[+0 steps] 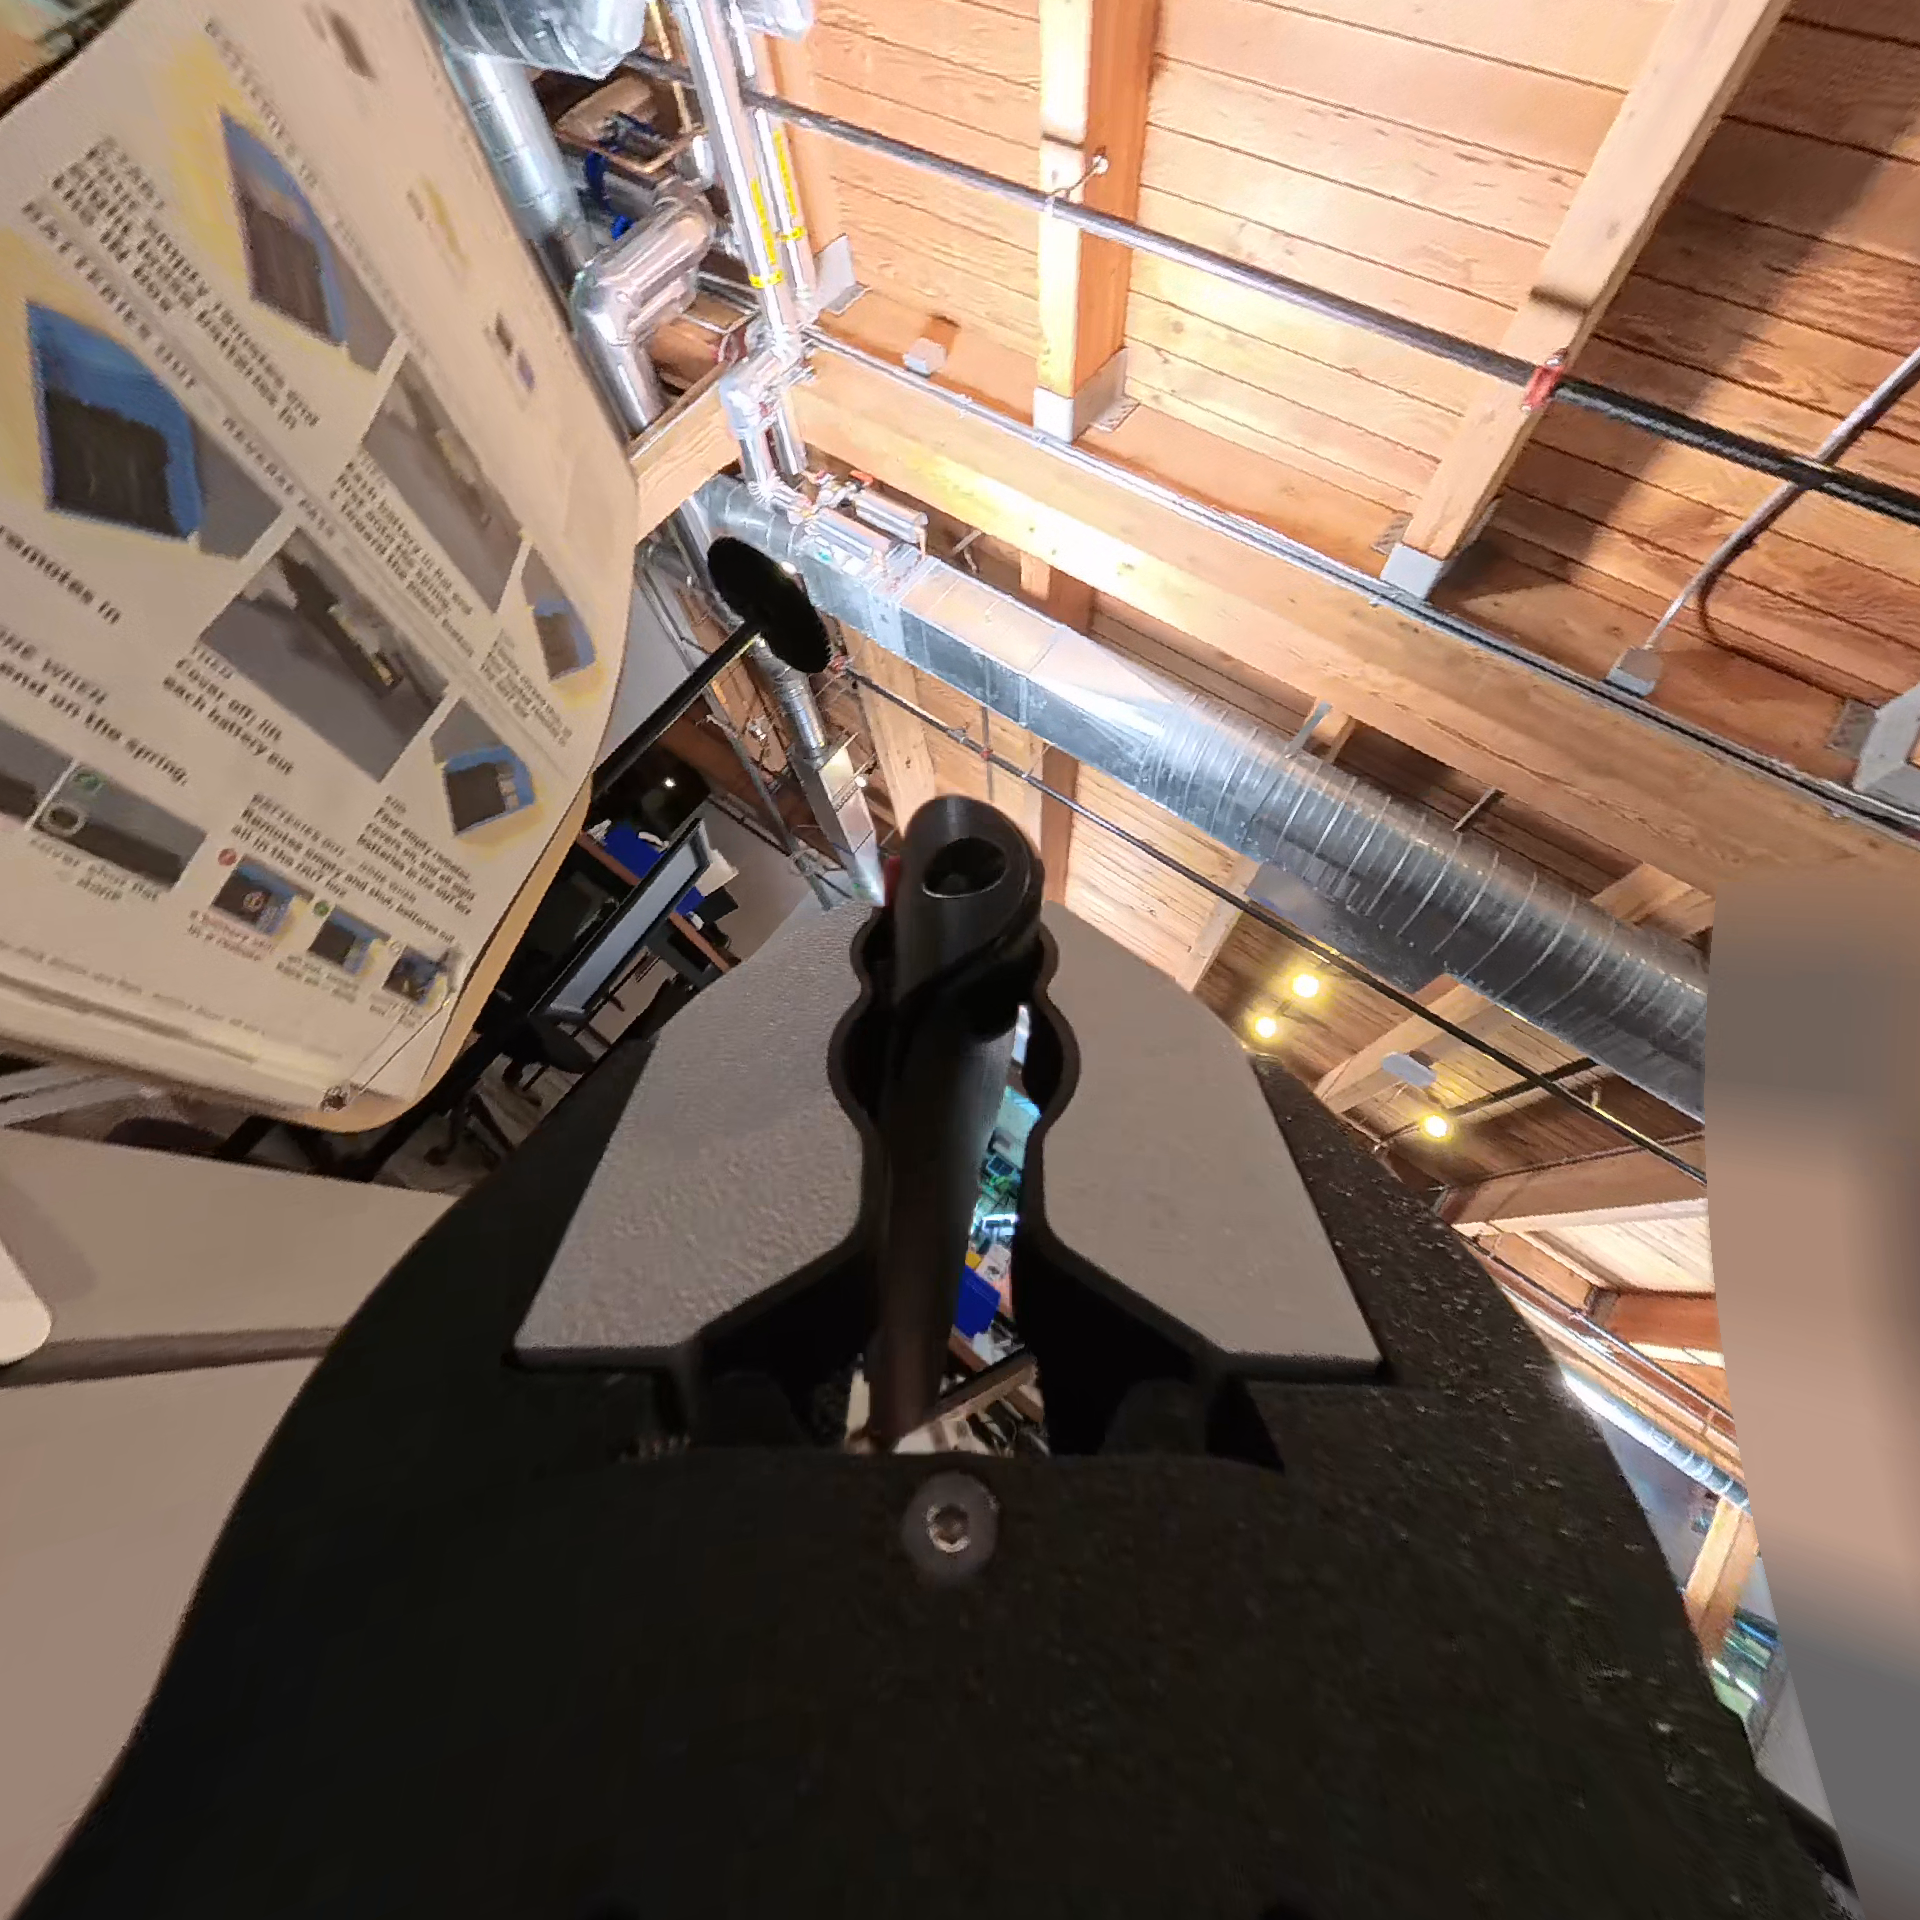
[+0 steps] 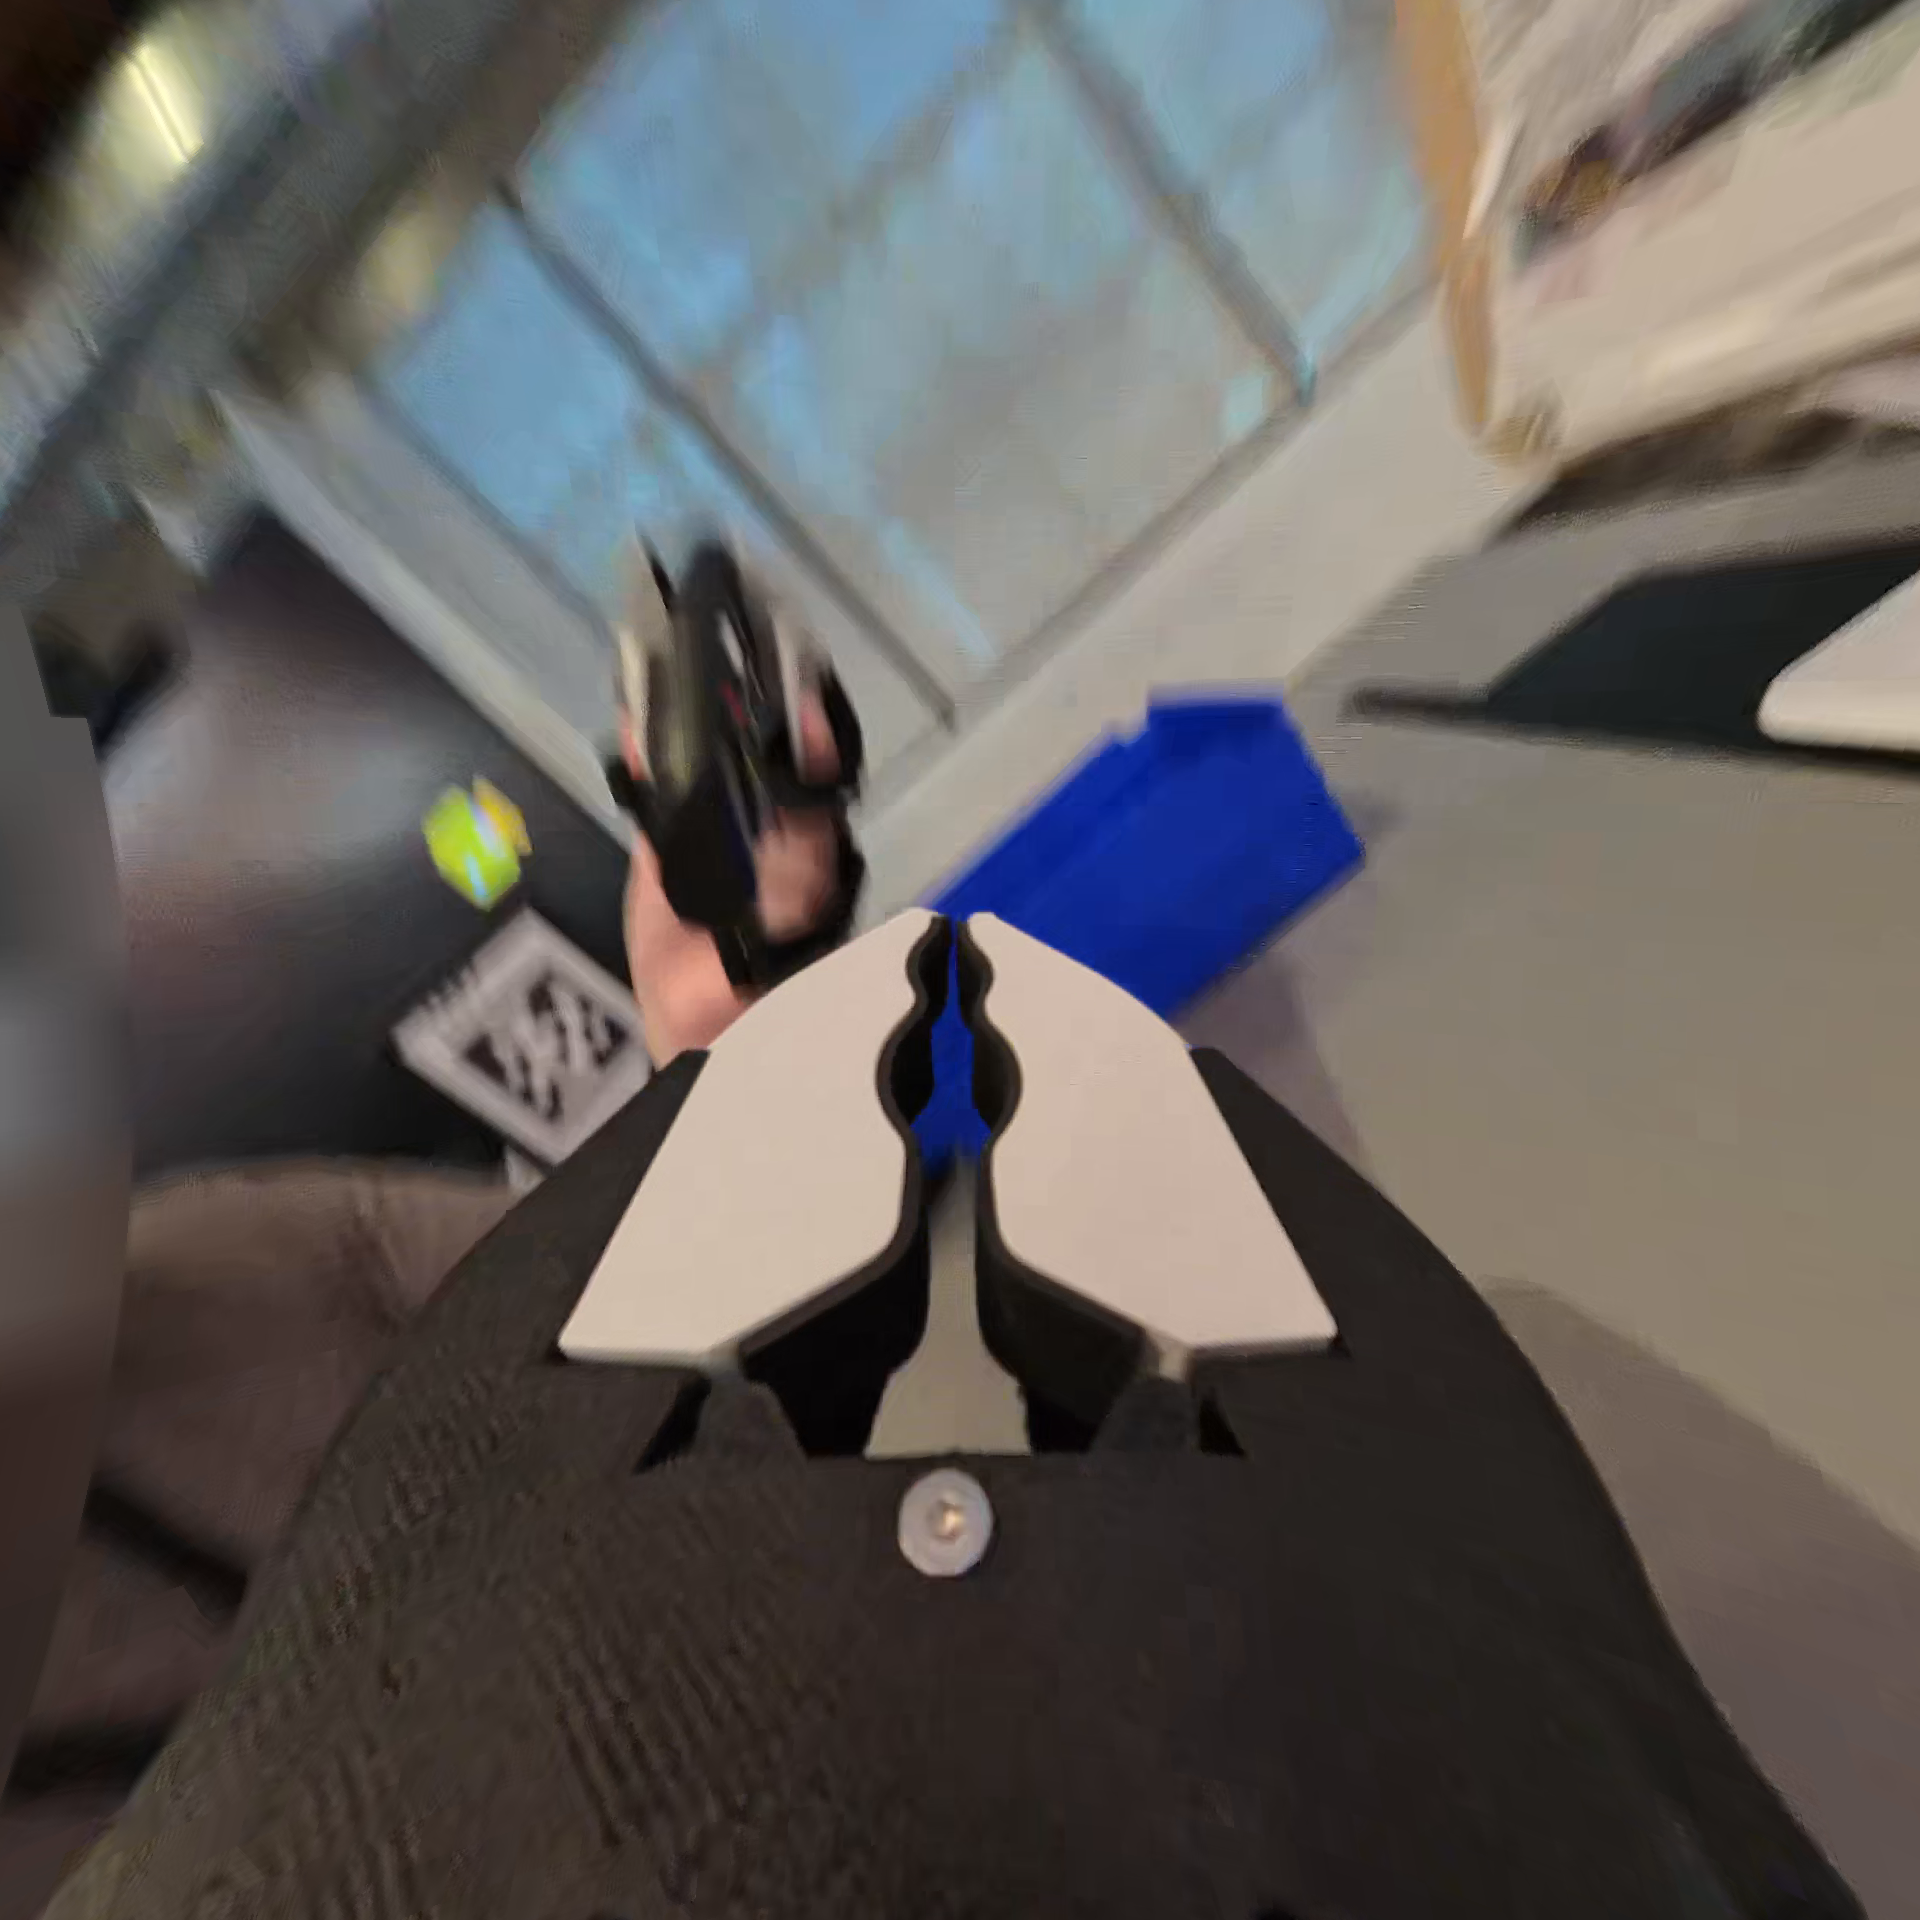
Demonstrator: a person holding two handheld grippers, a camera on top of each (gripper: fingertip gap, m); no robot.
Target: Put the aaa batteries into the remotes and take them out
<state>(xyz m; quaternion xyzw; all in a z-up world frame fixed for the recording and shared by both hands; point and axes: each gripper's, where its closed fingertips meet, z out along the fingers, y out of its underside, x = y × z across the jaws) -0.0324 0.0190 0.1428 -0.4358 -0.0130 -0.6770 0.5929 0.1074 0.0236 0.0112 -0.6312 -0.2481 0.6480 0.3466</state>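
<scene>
In the left wrist view my left gripper [image 1: 956, 930] points up toward the ceiling. Its grey fingers [image 1: 727, 1143] are shut on a long black remote [image 1: 951, 1049], seen end-on, which sticks out past the fingertips. In the right wrist view my right gripper [image 2: 951, 925] is shut with nothing between its fingers [image 2: 790, 1143]; this view is blurred by motion. It shows the left gripper [image 2: 727, 748] farther off, held in a hand. A blue bin [image 2: 1164, 862] stands on the grey table [image 2: 1558, 1039] just beyond my right fingertips. No batteries show.
A printed instruction sheet [image 1: 260, 520] hangs at the upper left of the left view, with a black disc on a rod [image 1: 769, 608] beside it. Wooden ceiling beams and a silver duct [image 1: 1351, 790] fill the rest. A black-and-white marker tag [image 2: 530, 1049] and a yellow-green object [image 2: 473, 842] lie left.
</scene>
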